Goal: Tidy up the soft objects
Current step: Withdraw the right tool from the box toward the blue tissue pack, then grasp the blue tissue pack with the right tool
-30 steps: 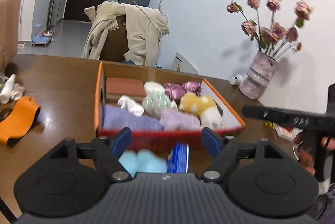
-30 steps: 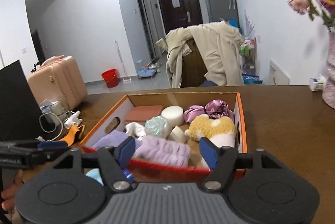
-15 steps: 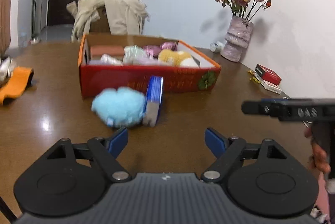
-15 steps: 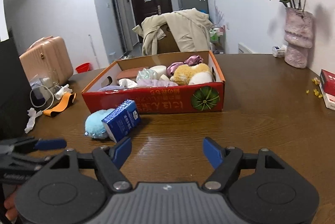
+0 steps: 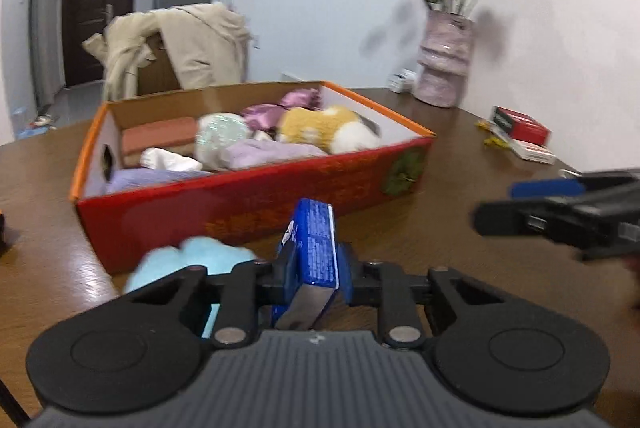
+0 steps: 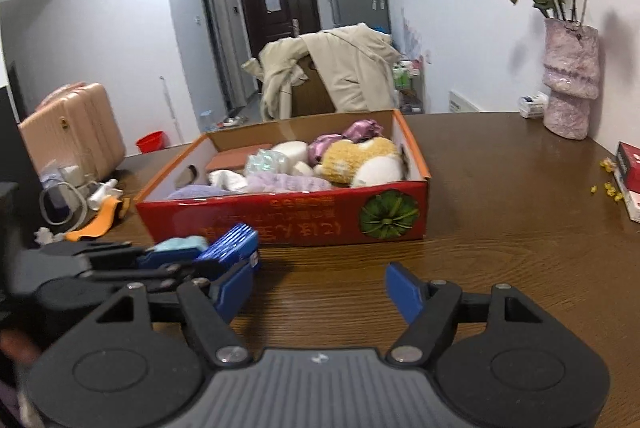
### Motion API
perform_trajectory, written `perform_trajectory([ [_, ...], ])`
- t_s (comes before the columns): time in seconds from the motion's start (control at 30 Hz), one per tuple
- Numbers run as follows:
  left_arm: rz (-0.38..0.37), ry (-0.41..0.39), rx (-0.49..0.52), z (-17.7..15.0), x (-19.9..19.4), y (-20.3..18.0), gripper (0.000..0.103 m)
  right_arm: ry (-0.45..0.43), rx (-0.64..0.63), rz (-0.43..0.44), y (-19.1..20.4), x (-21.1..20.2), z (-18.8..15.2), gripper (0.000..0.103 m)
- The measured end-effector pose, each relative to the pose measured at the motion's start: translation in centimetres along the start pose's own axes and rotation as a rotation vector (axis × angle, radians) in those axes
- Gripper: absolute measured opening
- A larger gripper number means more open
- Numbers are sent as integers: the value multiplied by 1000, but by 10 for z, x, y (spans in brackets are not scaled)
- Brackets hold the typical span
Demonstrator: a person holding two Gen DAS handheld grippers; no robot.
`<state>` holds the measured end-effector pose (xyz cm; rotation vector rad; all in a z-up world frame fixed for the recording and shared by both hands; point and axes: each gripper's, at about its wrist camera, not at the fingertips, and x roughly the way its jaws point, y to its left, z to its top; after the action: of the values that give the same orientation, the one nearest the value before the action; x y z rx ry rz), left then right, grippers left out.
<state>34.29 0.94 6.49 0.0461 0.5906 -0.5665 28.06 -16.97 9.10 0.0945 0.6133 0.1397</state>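
Observation:
My left gripper (image 5: 314, 274) is shut on a blue packet (image 5: 314, 248), held upright just in front of the red cardboard box (image 5: 256, 204). A light blue plush (image 5: 188, 262) lies on the table to its left. The box holds several soft things: a yellow-and-white plush (image 5: 324, 126), purple cloths (image 5: 276, 150), a mint ball (image 5: 220, 136). My right gripper (image 6: 320, 294) is open and empty over the table, right of the left gripper (image 6: 192, 262) with the packet (image 6: 230, 248).
A pink vase of dried roses (image 6: 570, 92) stands at the back right. Red boxes (image 5: 520, 130) lie near the right edge. An orange strap (image 6: 102, 218) and cables lie left of the box. A chair with a beige coat (image 6: 340, 68) stands behind the table.
My left gripper moved forward and closed on the blue packet next to the light blue plush. My right gripper stayed open and moved a little closer to the box.

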Motion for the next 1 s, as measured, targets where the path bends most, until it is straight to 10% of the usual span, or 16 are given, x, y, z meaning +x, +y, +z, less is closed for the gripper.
perform_trajectory([
  [0.17,-267,64,-66,-11,-13,-2,24,12,27,32,-14,4,1,72],
  [0.33,-40,4,-166,-15,-21,31,68,58,9,109,-8,25,-3,71],
  [0.6,-6,-2,-406,-44,-53,47,67,125,-51,210,7,68,-2,58],
  [0.83,-67,42,-500,-54,-33,23,36,205,-12,348,8,89,-5,26],
  [1.0,-70,53,-503,-54,-20,17,34,204,85,357,-11,54,-27,20],
])
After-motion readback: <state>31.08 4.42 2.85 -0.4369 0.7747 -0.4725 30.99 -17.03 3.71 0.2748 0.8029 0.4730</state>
